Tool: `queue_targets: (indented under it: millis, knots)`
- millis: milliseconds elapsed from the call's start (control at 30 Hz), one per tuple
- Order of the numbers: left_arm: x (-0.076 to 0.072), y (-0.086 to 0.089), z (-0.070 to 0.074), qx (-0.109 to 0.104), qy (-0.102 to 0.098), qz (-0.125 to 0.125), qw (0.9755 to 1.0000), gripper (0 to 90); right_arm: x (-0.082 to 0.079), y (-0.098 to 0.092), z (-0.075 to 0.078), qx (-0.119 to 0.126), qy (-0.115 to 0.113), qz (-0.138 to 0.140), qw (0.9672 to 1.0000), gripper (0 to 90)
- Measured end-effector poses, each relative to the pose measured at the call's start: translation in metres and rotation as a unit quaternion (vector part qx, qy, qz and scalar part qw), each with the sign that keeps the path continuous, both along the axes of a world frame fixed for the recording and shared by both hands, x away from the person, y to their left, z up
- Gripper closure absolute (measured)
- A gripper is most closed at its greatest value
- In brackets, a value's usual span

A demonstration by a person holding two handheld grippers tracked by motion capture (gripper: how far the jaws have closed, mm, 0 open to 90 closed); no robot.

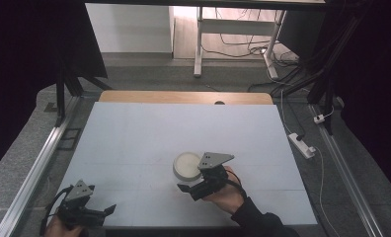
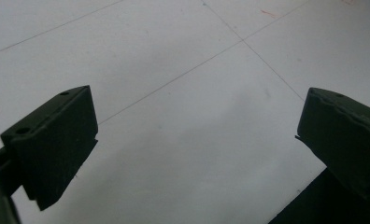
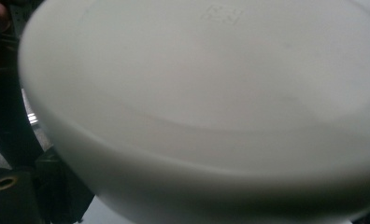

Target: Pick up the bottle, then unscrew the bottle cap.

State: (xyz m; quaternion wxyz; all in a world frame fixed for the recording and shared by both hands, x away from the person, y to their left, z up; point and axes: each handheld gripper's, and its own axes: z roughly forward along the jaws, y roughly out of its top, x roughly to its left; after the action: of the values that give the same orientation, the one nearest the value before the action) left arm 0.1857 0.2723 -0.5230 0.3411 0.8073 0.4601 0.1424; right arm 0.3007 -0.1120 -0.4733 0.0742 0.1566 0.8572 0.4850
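holding a white bowl at mid-bench

gripping the white bowl (image 1: 187,166) near the middle of the bench (image 1: 134,138) with the right tool (image 1: 196,186), pinching its near rim; left tool (image 1: 92,211) spread wide, low at the near-left corner.

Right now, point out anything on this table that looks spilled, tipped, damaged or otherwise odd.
Nothing stands out. The white bowl sits level on the table, with no spill or crack showing. The right hand-held gripper is close against its near side; its grip cannot be judged. The left hand-held gripper is open at the near left corner.
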Motion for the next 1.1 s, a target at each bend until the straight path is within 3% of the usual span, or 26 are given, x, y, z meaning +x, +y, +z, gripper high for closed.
queue_targets:
  millis: [267,433,800,900,1100]
  knots:
    - [0.000,0.001,0.000,-0.004,-0.002,-0.002,1.0000,0.0,-0.001,0.001,-0.001,-0.004,0.000,0.001,1.0000,6.7]
    - [0.000,0.002,0.002,-0.026,-0.005,-0.010,0.9996,0.0,-0.001,0.000,0.000,-0.001,-0.002,0.004,1.0000,6.7]
    - [0.005,0.000,0.014,-0.046,-0.034,-0.042,0.9975,0.0,-0.001,0.002,-0.001,-0.003,-0.002,0.009,1.0000,6.7]
    - [0.008,-0.004,0.017,-0.045,-0.052,-0.053,0.9962,0.0,-0.001,0.002,-0.002,-0.004,0.000,0.011,0.9999,6.7]
    - [0.016,-0.017,0.025,-0.057,-0.068,-0.073,0.9934,0.0,-0.001,0.003,-0.003,-0.008,0.001,0.015,0.9999,6.7]
